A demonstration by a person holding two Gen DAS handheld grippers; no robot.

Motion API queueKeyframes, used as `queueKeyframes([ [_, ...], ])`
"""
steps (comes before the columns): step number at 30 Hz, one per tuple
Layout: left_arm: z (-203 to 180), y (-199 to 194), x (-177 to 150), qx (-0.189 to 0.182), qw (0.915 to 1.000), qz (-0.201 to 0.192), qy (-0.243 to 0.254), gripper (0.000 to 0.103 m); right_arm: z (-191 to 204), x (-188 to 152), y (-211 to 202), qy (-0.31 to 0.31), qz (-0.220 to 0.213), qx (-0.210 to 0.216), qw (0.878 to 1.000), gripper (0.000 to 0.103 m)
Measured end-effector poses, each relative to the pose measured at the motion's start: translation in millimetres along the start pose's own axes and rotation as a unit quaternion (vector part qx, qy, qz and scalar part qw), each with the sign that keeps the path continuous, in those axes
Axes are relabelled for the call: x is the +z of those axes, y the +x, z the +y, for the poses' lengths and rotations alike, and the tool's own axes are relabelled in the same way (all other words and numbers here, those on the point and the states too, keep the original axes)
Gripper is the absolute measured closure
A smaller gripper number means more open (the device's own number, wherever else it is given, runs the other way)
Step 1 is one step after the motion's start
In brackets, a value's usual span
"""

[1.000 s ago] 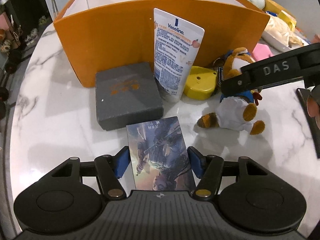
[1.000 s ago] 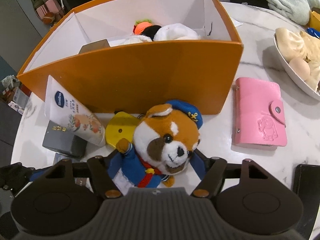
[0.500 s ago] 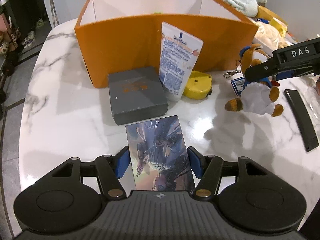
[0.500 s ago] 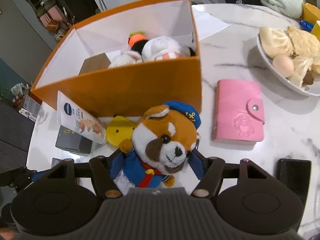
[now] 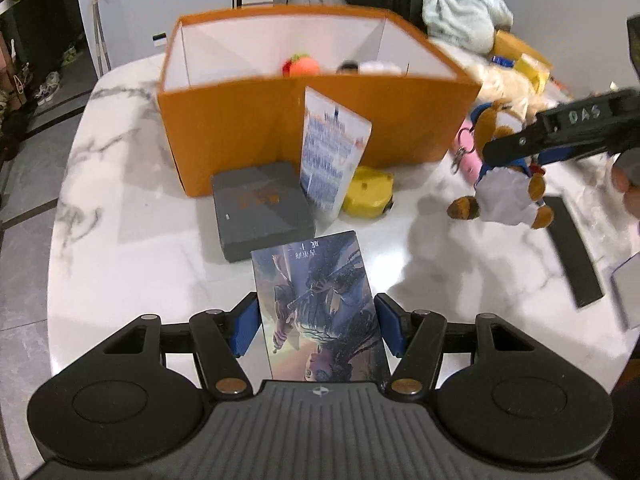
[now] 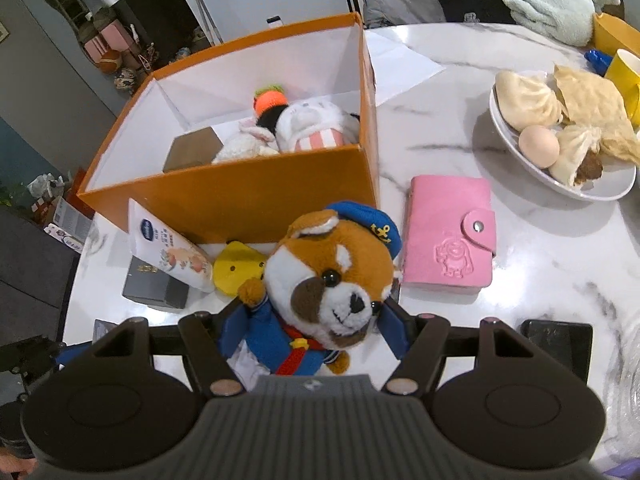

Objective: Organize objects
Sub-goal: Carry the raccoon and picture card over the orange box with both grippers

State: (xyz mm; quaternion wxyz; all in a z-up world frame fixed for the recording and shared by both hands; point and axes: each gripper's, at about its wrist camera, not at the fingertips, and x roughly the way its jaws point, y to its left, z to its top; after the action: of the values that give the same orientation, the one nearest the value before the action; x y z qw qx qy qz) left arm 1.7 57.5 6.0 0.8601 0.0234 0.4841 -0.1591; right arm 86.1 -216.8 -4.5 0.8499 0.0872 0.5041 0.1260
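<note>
My left gripper point(image 5: 318, 322) is shut on an illustrated dark blue card box point(image 5: 316, 304), its blue pads pressing both long sides, held above the marble table point(image 5: 120, 220). My right gripper point(image 6: 316, 330) is shut on a plush dog point(image 6: 328, 276) in a blue sailor cap and jacket. The left wrist view shows that plush dog point(image 5: 504, 196) hanging clear of the table at the right. The orange box point(image 6: 240, 196) stands ahead of both grippers. It holds plush toys point(image 6: 304, 128) and a small brown box point(image 6: 192, 154).
Against the orange box's point(image 5: 248, 132) front lie a Vaseline tube point(image 5: 332, 160), a grey flat box point(image 5: 260, 208) and a yellow case point(image 5: 368, 196). A pink wallet point(image 6: 448, 236) lies right of it. A bowl of buns point(image 6: 516, 148) and a black slab point(image 6: 556, 344) sit further right.
Both grippers have risen and drawn back from the orange box, each keeping its grip. The plush dog has come up off the table, and the box's inside now shows.
</note>
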Motion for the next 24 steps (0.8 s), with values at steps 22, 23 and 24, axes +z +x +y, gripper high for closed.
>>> queueKeyframes([
  [22, 0.8, -32.4, 153.8, 0.018, 0.9943, -0.105, 0.000, 0.032, 34.5, 116.1, -75.8, -0.009, -0.122, 0.078, 0.989, 0.033],
  [23, 1.7, -26.4, 161.8, 0.021, 0.9944, -0.104, 0.000, 0.032, 37.1, 122.5, -71.3, -0.009, -0.123, 0.078, 0.989, 0.033],
  [24, 3.3, -21.6, 166.4, 0.024, 0.9945, -0.102, 0.000, 0.032, 39.6, 127.2, -67.3, -0.010, -0.122, 0.079, 0.989, 0.033],
])
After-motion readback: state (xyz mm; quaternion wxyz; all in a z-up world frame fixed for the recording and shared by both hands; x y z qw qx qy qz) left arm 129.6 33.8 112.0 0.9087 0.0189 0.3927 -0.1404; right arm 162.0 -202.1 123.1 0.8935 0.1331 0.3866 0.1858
